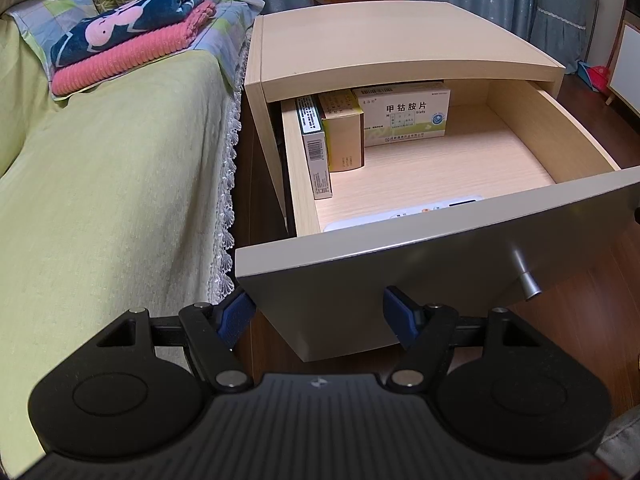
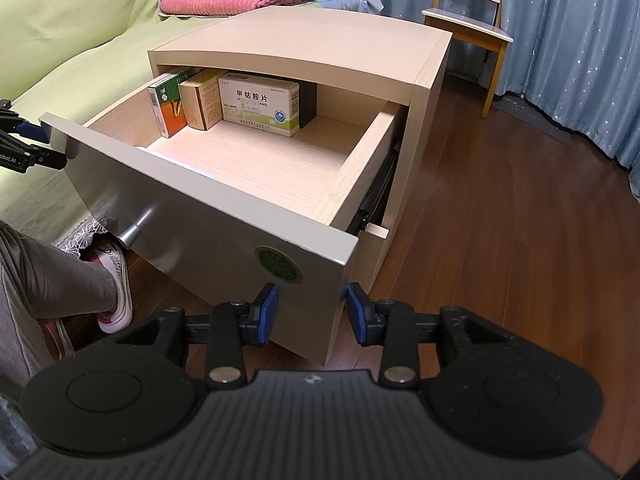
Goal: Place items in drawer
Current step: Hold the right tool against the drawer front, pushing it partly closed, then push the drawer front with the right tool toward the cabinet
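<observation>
Left gripper (image 1: 320, 312): fingers apart, nothing between the pads, sitting low in front of the left part of the drawer front. Bed (image 1: 100, 200) with a lace-edged green cover runs off to the left of its fingers; a folded pink blanket (image 1: 120, 60) and a navy patterned one (image 1: 132, 20) are stacked at the far end.

Drawer (image 1: 420, 264) is pulled well out of the nightstand (image 1: 380, 44), straight ahead of and above the left fingers. Inside, at the back-left: a narrow grey-sided box (image 1: 316, 148) on edge against the left wall, a yellow-brown box (image 1: 344, 136) touching it, then a wider white-and-green medicine box (image 1: 404, 116) standing against the rear. A flat white item (image 1: 404, 212) lies on the drawer floor just behind the front panel, mostly hidden. Metal knob (image 1: 526, 276) sticks out of the front, up and right of the left fingers.

Right gripper (image 2: 308, 312): fingers apart, empty, straddling the lower right corner of the drawer front without clear contact. A round green sticker (image 2: 279, 264) sits just above them. A grey trouser leg and a shoe (image 2: 116, 288) are to their left; wood floor (image 2: 520, 220) and a chair (image 2: 468, 24) are to the right, ahead.
</observation>
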